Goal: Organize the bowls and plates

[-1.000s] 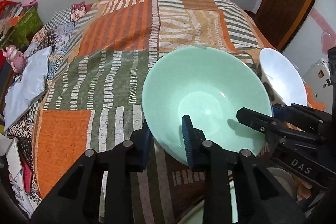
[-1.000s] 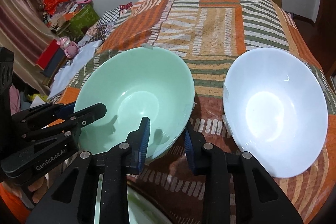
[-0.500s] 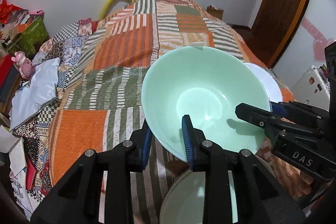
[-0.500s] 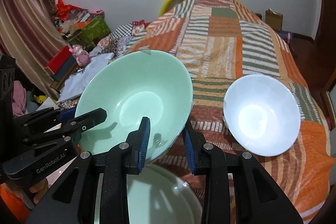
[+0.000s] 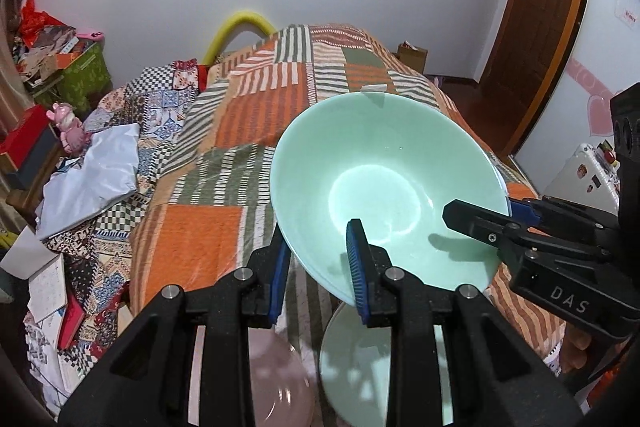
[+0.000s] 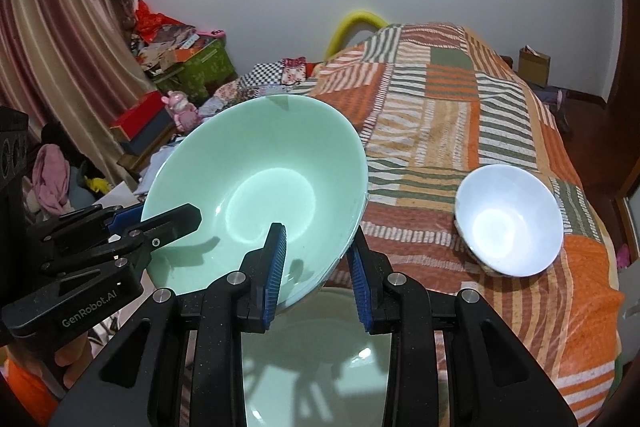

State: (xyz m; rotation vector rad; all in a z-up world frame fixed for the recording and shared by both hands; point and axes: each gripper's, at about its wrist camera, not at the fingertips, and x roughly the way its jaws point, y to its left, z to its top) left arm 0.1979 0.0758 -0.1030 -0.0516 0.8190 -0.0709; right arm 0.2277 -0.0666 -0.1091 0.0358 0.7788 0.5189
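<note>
Gripping the green bowl point(image 5: 384, 187) by opposite edges of its rim, the left hand-held gripper point(image 5: 318, 267) and the right hand-held gripper point(image 6: 316, 267) each pinch the thin wall between blue pads, holding it tilted in the air above the bed point(image 6: 500, 115). A green plate point(image 6: 320, 367) lies directly beneath the bowl, a pink plate point(image 5: 276, 379) beside that, and a white bowl point(image 6: 508, 219) sits well apart on the quilt. The glazed bowl looks rigid, slick and breakable, so rim grips suit it.

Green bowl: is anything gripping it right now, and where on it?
Yes. Both grippers hold the green bowl by its rim: the left gripper on the near-left edge, the right gripper on the near-right edge, one finger inside, one outside.
</note>
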